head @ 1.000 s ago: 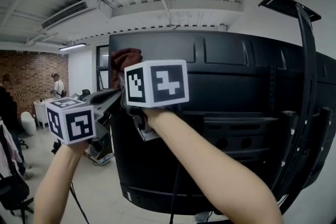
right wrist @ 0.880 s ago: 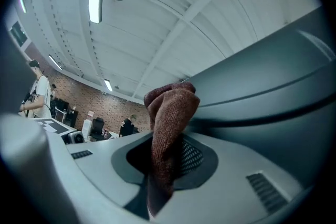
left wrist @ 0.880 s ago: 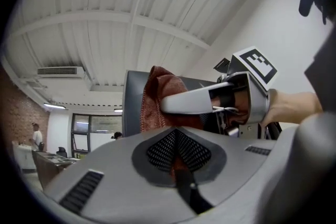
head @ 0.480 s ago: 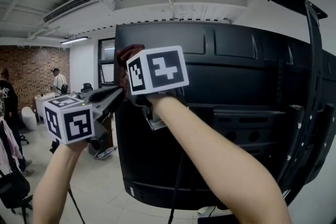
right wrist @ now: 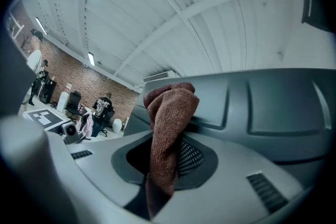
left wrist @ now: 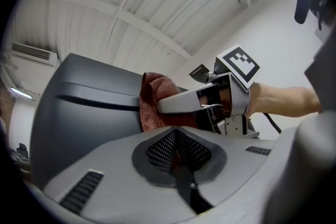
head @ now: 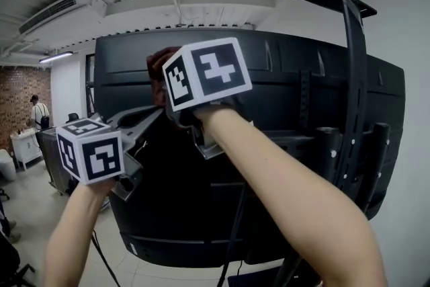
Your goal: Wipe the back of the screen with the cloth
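The back of the big black screen [head: 282, 165] fills the middle of the head view. My right gripper [head: 164, 87] is high on its upper left part, shut on a red-brown cloth [head: 158, 65] that presses against the black panel. In the right gripper view the cloth [right wrist: 169, 128] stands bunched between the jaws of the right gripper [right wrist: 165, 165], with the screen [right wrist: 268, 107] just beyond. My left gripper [head: 149, 117] is lower left, pointing at the screen, jaws together with nothing in them. Seen from the left gripper [left wrist: 176, 139], the cloth [left wrist: 153, 105] lies on the screen [left wrist: 89, 107].
A black stand post [head: 353, 111] with a top plate rises along the screen's right side. A cable [head: 235, 238] hangs below the screen. A white wall stands close on the right. Far left are a person [head: 39, 111], desks and a brick wall.
The right gripper and cloth now sit further in from the screen's left edge than before. The head view has swung, so more of the screen's left part shows. The left gripper stays low left.
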### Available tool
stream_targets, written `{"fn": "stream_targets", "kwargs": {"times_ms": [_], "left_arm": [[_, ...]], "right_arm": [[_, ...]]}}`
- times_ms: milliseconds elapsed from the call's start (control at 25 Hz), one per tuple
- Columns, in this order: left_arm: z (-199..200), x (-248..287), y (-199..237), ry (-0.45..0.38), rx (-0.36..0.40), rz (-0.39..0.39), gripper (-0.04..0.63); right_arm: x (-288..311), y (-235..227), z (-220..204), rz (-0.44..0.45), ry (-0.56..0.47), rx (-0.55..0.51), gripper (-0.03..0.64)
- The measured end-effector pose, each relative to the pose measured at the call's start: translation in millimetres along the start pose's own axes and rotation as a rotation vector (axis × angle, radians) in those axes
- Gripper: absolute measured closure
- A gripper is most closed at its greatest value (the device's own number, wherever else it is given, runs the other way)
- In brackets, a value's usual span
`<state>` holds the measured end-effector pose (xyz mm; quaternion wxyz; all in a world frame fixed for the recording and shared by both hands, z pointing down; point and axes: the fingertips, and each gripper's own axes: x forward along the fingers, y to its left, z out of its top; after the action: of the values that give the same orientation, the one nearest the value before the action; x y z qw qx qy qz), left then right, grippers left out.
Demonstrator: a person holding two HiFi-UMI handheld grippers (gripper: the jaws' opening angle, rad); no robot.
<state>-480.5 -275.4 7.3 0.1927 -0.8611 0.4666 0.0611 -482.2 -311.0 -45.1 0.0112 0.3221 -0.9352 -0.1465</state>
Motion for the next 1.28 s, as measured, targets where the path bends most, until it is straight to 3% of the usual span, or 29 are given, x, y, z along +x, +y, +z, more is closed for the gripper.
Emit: {"fn": "stream_targets", "kwargs": {"times_ms": [240,520,720,1040,1160,1280], "left_arm": [[10,42,-43,-0.035,0.007,-0.092,0.583],[15,65,-69,-0.057,0.004,-0.141,0.583],[14,72,-78,-0.059,-0.016,-0.163,0.583],[12,59,-74,-0.056,-0.014,-0.156,0.583],[18,32,-62,-0.074,0.029,-0.110,0.583],[19,8,-49,-0.075,0.025,-0.087,0.583]], "right_arm": [[-45,-52,-11,-0.106,0.018,0.007,0.548],[-98,-110,-27,-0.244,0.018,0.065,0.548],[-115,-128,-34,-0.287,0.005,0.096,0.548],[-114,-119,-22,-0.265,-0.065,0.090,0.548],[-105,-85,-3,-0.186,-0.143,0.074,0.548],[-88,-40,14,-0.084,-0.198,0.049,0.548]]}}
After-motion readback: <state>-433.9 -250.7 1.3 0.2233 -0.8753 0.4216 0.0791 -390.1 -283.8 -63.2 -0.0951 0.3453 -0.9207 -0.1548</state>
